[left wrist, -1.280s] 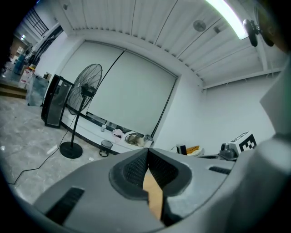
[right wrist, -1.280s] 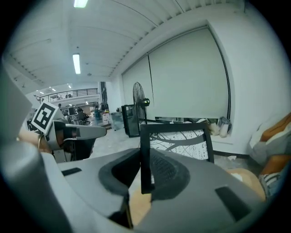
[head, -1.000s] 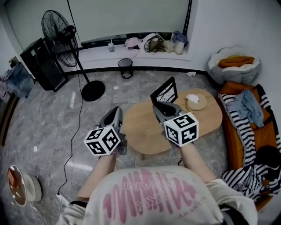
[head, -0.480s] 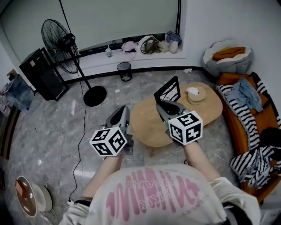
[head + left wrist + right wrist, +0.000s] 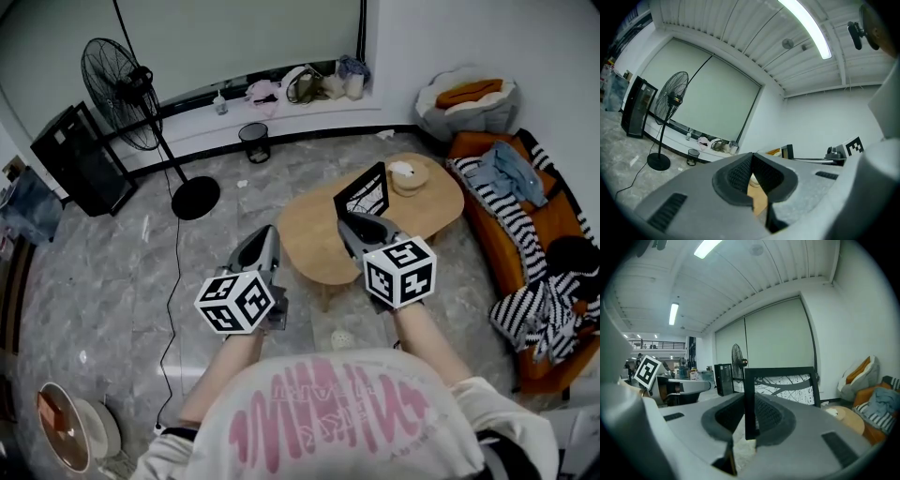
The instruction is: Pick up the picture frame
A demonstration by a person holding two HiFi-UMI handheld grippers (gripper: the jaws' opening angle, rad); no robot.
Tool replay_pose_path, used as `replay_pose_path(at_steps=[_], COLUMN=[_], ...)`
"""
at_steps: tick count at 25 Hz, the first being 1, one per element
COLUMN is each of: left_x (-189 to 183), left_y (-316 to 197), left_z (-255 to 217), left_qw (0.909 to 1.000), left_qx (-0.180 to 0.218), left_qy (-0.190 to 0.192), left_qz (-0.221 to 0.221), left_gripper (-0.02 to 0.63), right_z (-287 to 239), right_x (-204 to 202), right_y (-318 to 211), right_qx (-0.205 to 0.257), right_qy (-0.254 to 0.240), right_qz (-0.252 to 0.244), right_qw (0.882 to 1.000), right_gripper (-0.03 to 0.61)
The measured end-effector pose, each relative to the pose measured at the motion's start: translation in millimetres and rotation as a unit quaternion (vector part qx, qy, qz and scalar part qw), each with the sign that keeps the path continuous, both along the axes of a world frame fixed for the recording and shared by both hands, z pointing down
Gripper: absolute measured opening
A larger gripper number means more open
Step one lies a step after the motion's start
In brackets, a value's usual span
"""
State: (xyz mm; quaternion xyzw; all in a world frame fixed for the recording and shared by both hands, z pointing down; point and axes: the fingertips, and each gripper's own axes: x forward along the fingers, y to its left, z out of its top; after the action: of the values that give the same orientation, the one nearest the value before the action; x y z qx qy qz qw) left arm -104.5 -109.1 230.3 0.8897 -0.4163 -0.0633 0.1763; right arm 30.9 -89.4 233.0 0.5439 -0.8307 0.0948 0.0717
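Observation:
The picture frame (image 5: pixel 363 194) is black with a black-and-white print. It stands upright above the wooden table (image 5: pixel 314 248), held by one side edge. My right gripper (image 5: pixel 359 223) is shut on that edge. In the right gripper view the frame (image 5: pixel 783 383) rises ahead, its left bar pinched between the dark pads (image 5: pixel 768 416) of the right gripper (image 5: pixel 751 420). My left gripper (image 5: pixel 267 242) hovers off the table's left edge, over the floor. In the left gripper view the left gripper (image 5: pixel 751 161) has its jaw tips together with nothing between them.
A round dish with a white object (image 5: pixel 409 172) sits on the table's far end. A standing fan (image 5: pixel 122 80), a black cabinet (image 5: pixel 73 161) and a bin (image 5: pixel 253 142) stand to the far left. An orange sofa with striped cloth (image 5: pixel 530 239) lines the right.
The view and both grippers have drawn back from the table, which now sits higher in the picture. The frame has stayed in the right gripper throughout.

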Motion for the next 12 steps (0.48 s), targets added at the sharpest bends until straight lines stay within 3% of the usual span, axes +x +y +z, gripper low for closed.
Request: replay_pose_path(at_steps=[12], left_x=[-39.5], left_y=[57.3], left_z=[21.6], left_qw=[0.9998], left_qx=[-0.014], left_qy=[-0.004], left_qz=[0.015], left_gripper=[0.003], right_z=[35.2], right_x=[-35.1], right_y=[68.2], right_qx=[-0.041], right_qy=[0.033], right_qz=[0.023], right_qw=[0.998], right_gripper=[0.071])
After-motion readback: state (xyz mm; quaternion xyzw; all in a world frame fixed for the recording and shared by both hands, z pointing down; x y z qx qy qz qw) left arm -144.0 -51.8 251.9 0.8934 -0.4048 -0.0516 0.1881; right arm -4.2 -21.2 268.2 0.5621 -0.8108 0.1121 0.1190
